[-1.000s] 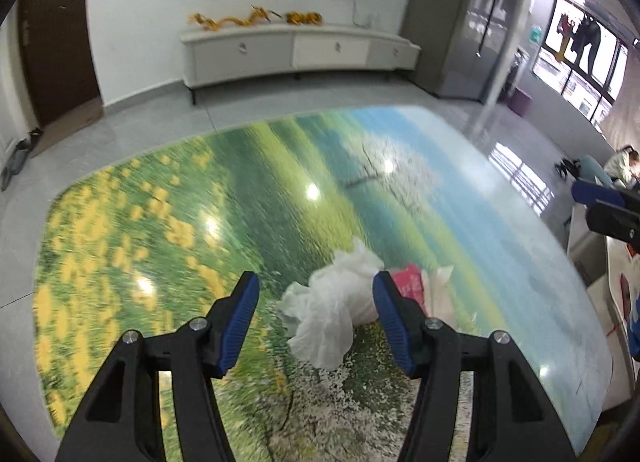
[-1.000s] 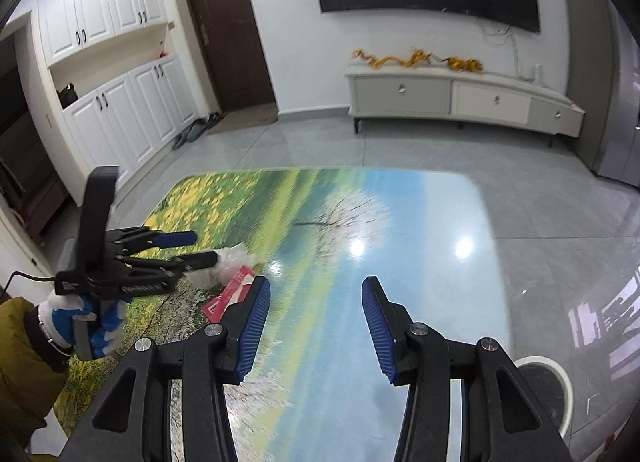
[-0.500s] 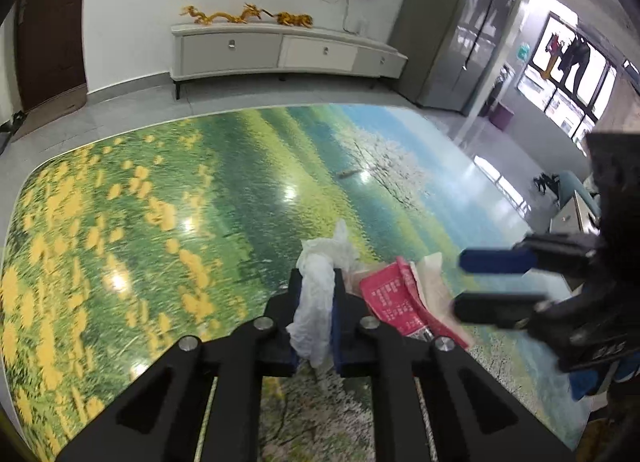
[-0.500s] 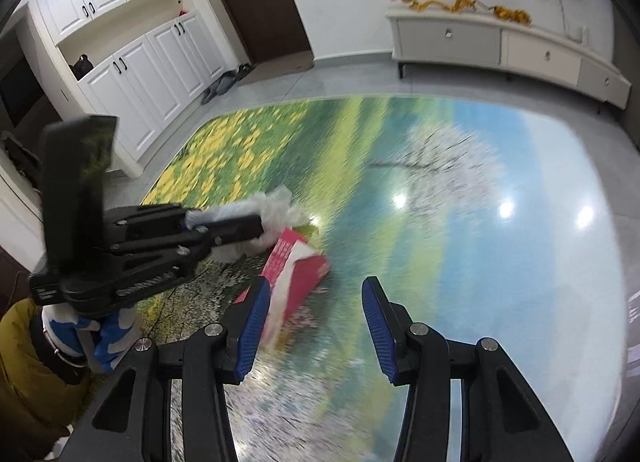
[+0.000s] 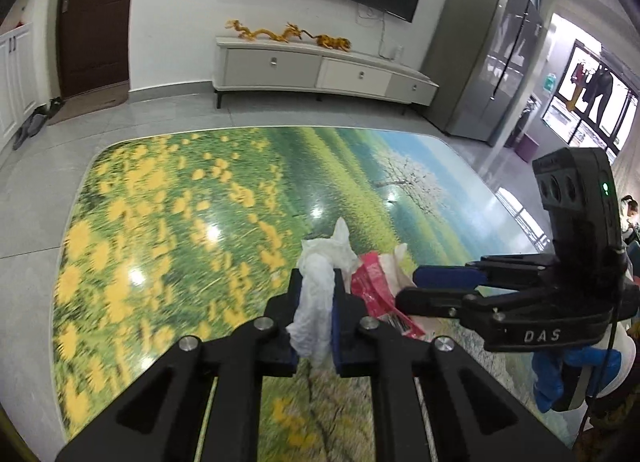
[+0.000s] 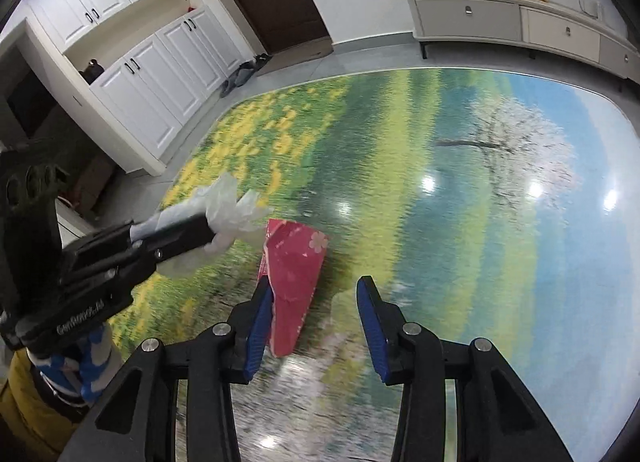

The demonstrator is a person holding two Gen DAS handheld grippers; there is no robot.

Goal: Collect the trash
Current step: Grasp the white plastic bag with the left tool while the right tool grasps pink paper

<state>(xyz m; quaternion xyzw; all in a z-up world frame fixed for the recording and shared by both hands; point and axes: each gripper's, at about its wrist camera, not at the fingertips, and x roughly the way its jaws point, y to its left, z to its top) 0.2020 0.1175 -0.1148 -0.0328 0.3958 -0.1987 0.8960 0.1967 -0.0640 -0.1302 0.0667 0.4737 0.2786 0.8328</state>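
A crumpled white tissue (image 5: 318, 290) is pinched between the pads of my left gripper (image 5: 316, 302), which is shut on it just above the glossy meadow-print table (image 5: 160, 221). The right wrist view shows the same tissue (image 6: 232, 205) sticking out of the left gripper (image 6: 208, 227). A red flower-print wrapper (image 6: 296, 262) lies on the table between the fingers of my right gripper (image 6: 314, 286). Its jaws are closing; the left pad is at the wrapper's edge and the right pad stands apart from it. From the left wrist, the wrapper (image 5: 372, 286) lies just ahead of the right gripper (image 5: 408, 286).
The table's far edge drops to a grey tiled floor (image 5: 168, 109). Behind it are a low white TV cabinet (image 5: 320, 69), a brown door (image 5: 96, 13) and a tall grey fridge (image 5: 480, 53). White cupboards (image 6: 152, 73) stand at the left.
My left gripper shut on the tissue and carried it a little away with it. My right gripper came down over the red wrapper and its jaws narrowed.
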